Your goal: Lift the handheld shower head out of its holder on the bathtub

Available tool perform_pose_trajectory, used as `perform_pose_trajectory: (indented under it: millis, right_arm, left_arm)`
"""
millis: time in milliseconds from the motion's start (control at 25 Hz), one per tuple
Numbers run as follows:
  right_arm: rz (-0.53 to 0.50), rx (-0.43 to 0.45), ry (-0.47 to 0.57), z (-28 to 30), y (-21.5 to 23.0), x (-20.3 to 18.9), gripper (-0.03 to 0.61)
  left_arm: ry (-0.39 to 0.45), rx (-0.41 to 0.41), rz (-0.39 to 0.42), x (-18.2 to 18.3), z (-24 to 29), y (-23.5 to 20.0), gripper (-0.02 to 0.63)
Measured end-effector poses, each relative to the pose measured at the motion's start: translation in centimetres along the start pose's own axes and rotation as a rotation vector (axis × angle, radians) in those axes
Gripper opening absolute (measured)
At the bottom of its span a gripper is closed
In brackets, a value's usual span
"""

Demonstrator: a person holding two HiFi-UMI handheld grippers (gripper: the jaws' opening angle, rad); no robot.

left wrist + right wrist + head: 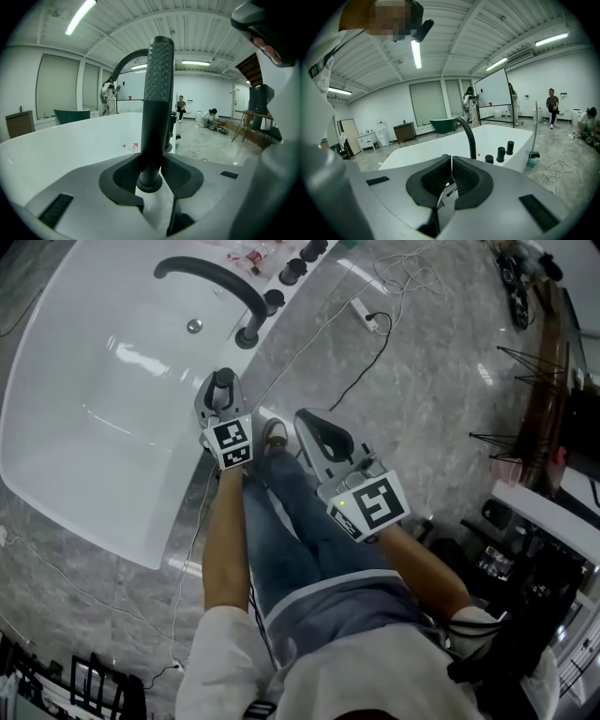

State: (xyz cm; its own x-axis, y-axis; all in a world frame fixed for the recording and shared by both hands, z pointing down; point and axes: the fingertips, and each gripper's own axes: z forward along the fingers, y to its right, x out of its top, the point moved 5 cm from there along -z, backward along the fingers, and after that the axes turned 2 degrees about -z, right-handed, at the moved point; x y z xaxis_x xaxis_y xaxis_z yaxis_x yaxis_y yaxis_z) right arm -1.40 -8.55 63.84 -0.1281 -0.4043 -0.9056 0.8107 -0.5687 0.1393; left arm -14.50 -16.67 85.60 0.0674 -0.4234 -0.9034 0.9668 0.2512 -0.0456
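**Head view.** The left gripper [223, 395] is at the near rim of the bathtub [112, 381], a little way along the rim from the faucet [211, 277]. The shower head [222, 379] shows as a dark stub at the gripper's tips. The right gripper [317, 427] hangs beside the tub over the floor, touching nothing.

**Left gripper view.** The pads [124, 173] lie against both sides of the shower head's handle, pinching it low down. Its lower end meets a round collar [149, 183] on the white rim, so it is probably still seated. The long axis stands upright, crossing the line of the jaws. The textured end points up and the plain end points down into the collar.

**Right gripper view.** The jaws are pressed together with nothing between them. The shower head cannot be picked out here.

**Procedure.** Keep the pinch square and firm. Lift straight up along the handle's axis, without tilting, until the lower end clears the collar. Keep the right gripper clear.
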Motion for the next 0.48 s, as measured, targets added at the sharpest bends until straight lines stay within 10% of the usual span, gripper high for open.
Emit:
perform_pose_trajectory:
  millis: [480]
  right_arm:
    - [-0.034, 0.045, -0.001, -0.8, 0.1, 5.2, 0.018]
  left_arm:
    - [-0.026, -0.023, -0.016, 5.4, -4.1, 0.4, 0.147]
